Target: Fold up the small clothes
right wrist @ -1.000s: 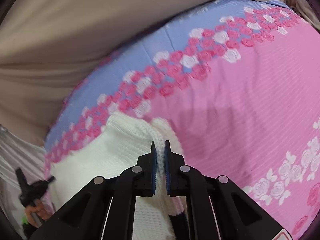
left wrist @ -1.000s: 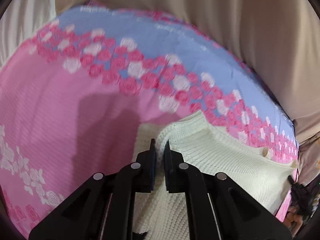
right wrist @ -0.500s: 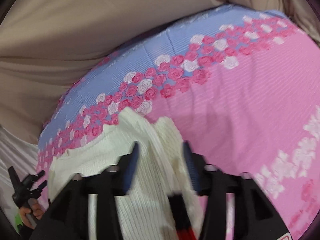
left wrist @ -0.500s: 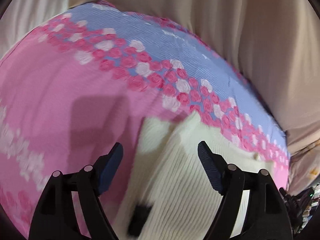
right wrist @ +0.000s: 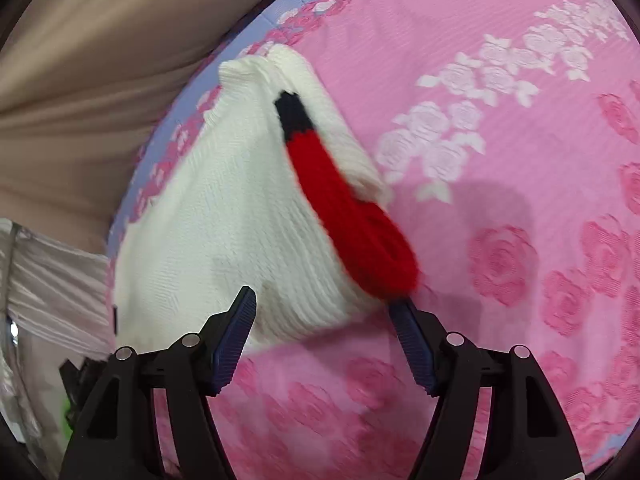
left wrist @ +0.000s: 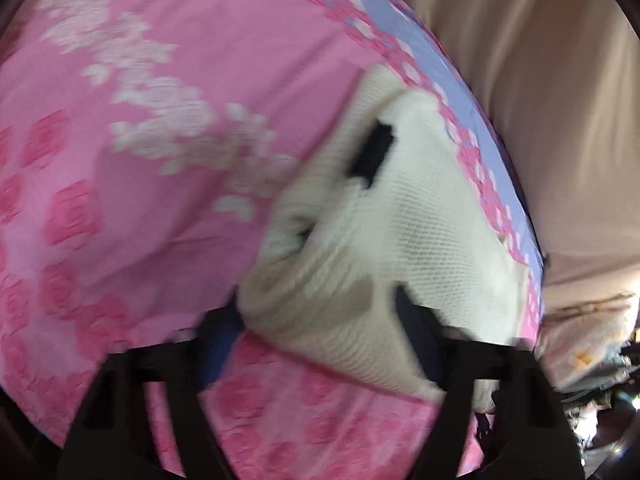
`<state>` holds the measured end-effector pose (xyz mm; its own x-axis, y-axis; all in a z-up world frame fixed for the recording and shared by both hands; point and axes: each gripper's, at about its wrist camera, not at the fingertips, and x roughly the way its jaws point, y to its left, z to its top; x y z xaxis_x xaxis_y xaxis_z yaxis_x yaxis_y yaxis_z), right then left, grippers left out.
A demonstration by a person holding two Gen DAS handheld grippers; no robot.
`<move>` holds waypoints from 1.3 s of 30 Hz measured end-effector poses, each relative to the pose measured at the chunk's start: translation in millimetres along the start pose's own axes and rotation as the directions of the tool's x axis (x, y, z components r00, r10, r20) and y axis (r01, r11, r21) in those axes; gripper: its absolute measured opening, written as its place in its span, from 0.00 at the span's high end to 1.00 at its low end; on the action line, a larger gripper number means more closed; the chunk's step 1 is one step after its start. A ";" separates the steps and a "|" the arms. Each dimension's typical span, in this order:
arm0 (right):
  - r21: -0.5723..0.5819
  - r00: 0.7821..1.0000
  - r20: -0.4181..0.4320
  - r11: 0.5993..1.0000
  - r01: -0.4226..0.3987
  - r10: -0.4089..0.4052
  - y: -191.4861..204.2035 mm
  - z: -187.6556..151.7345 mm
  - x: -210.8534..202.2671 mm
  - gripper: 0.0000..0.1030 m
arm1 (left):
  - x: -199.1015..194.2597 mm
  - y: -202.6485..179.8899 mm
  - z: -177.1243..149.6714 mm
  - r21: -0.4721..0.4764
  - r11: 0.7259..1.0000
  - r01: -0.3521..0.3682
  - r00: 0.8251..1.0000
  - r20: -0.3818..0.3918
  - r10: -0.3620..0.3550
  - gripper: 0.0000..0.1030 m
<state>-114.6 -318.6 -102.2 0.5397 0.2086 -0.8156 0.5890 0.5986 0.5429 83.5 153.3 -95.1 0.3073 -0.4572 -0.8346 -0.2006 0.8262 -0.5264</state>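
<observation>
Cream knit sweater (right wrist: pixel 224 216), red-black trim (right wrist: pixel 348 200); pink rose-patterned bedspread (right wrist: pixel 520 160), lavender band.

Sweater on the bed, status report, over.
Left hand-held gripper closing around white sweater hem. Right hand-held gripper opening, empty, at hem by red trim. Pink bedspread: nothing obstructing.

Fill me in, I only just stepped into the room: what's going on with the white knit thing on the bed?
A person with a handheld gripper in each hand is folding a small cream knit garment that has a red and black band, on a pink rose-print bedspread. The left gripper is closing, with a bunched fold of the knit between its fingers. The right gripper is opening at the garment's near edge, its pads clear of the fabric. The fold is unfinished.
</observation>
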 end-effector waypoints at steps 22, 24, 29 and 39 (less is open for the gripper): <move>0.021 0.973 -0.126 0.980 0.196 -0.192 -72.6 -64.5 -71.5 0.79 | -69.6 41.8 -56.4 0.120 0.983 -0.137 0.980 -0.127 0.152 0.71; -0.031 0.969 -0.056 0.971 0.238 -0.239 -54.9 -49.0 -84.4 0.68 | -88.1 17.4 -40.6 0.191 0.968 -0.163 0.986 -0.007 0.168 0.50; -0.137 0.965 0.156 0.962 0.235 -0.213 -5.3 -7.4 -95.5 0.42 | -77.5 -35.4 -0.6 0.277 0.956 -0.099 0.993 0.089 0.077 0.28; -0.314 0.974 0.072 0.922 0.225 -0.213 51.2 33.5 19.3 0.92 | 19.9 -60.2 14.2 0.296 0.953 -0.064 0.996 -0.038 0.078 0.94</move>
<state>-53.8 -309.8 -83.5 0.4440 0.0199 -0.8958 0.4759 0.8418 0.2546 114.9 99.2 -77.7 0.2554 -0.4030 -0.8789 0.0643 0.9141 -0.4005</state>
